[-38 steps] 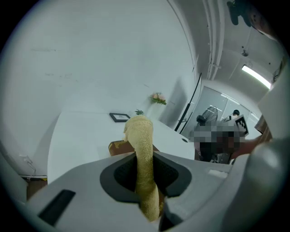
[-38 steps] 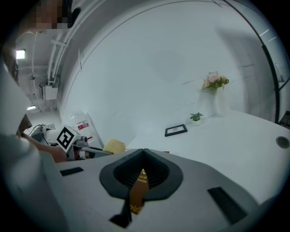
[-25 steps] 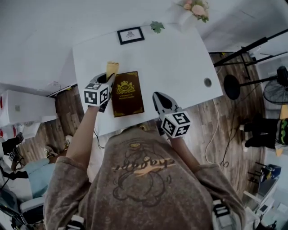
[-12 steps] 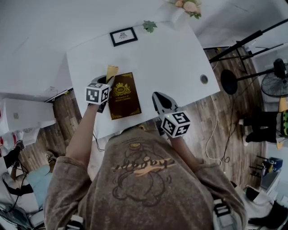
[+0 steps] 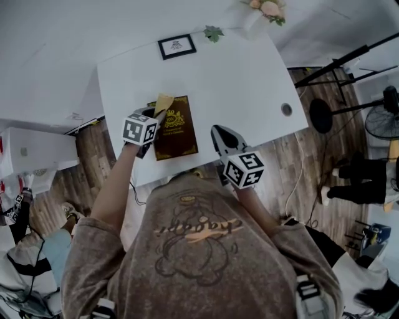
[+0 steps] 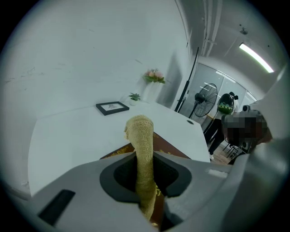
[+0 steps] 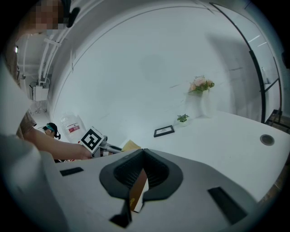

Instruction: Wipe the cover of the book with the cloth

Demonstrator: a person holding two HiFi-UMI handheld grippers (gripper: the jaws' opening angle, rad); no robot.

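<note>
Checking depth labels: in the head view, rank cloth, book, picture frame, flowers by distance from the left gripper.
1. cloth, in the jaws of the left gripper.
2. book, just right of it.
3. picture frame, table's far edge.
4. flowers, far right corner.

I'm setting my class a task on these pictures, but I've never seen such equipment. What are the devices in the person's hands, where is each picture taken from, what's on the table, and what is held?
There is no robot here: a person holds a hand-worked claw in each hand. One picture comes from a camera on the person's head, looking down. The other two come from cameras riding on each claw. On the white table are a dark book, a framed picture, a small plant and flowers. The left claw grips a tan cloth over the book's far corner. The right claw is shut and empty, beside the book.
</note>
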